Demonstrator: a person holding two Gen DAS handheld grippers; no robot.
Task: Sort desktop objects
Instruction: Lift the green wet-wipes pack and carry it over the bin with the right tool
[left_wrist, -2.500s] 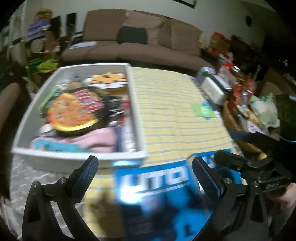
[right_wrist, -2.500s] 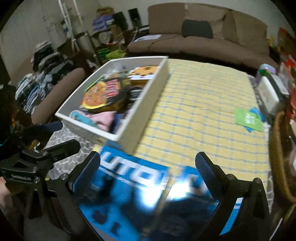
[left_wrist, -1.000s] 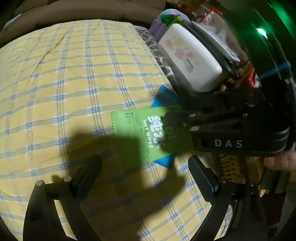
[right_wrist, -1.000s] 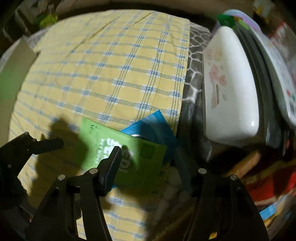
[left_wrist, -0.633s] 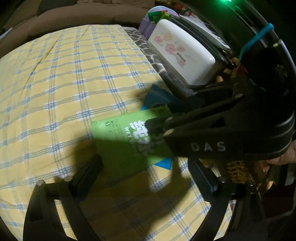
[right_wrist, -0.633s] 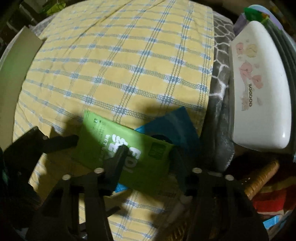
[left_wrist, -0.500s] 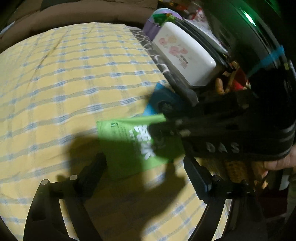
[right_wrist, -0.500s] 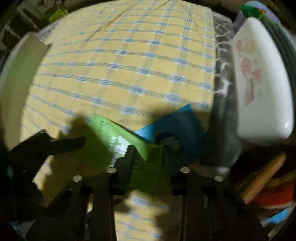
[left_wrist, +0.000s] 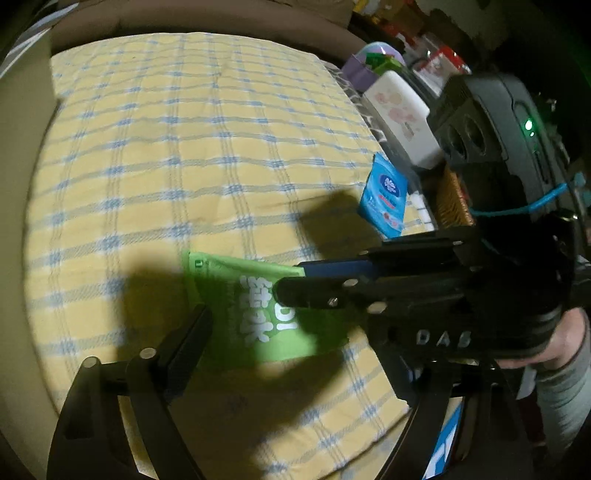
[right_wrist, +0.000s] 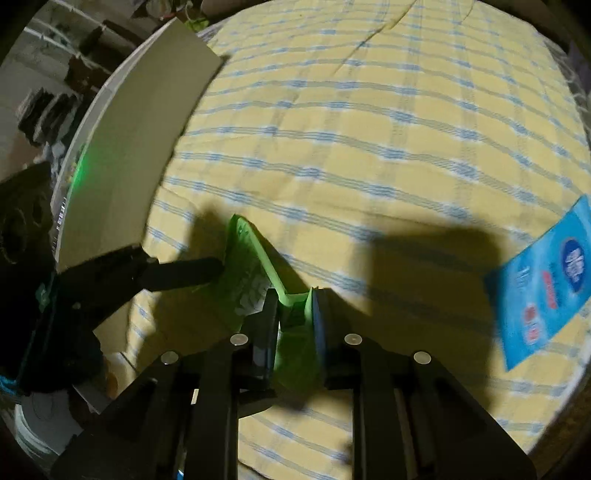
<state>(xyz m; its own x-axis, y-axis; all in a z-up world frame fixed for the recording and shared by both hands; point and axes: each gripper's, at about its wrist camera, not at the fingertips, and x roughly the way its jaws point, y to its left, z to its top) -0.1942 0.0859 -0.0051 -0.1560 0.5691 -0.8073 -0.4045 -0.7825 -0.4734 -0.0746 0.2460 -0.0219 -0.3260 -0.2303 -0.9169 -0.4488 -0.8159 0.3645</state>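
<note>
A green wet wipes pack hangs tilted just above the yellow checked cloth. My right gripper is shut on the pack's right end; the left wrist view shows it reaching in from the right. My left gripper is open with its jaws closing, and the pack sits between them. One left finger meets the pack's left edge; the other is hidden behind the right gripper. A blue tissue pack lies flat near the cloth's right edge.
The white bin's wall stands along the left of the cloth. Past the right edge sit a white floral box, a purple container and a wicker basket. A blue magazine corner shows at the bottom right.
The right gripper closed on the green pack, lifted it off the blue pack and carried it left toward the bin. The left gripper moved along with it and narrowed.
</note>
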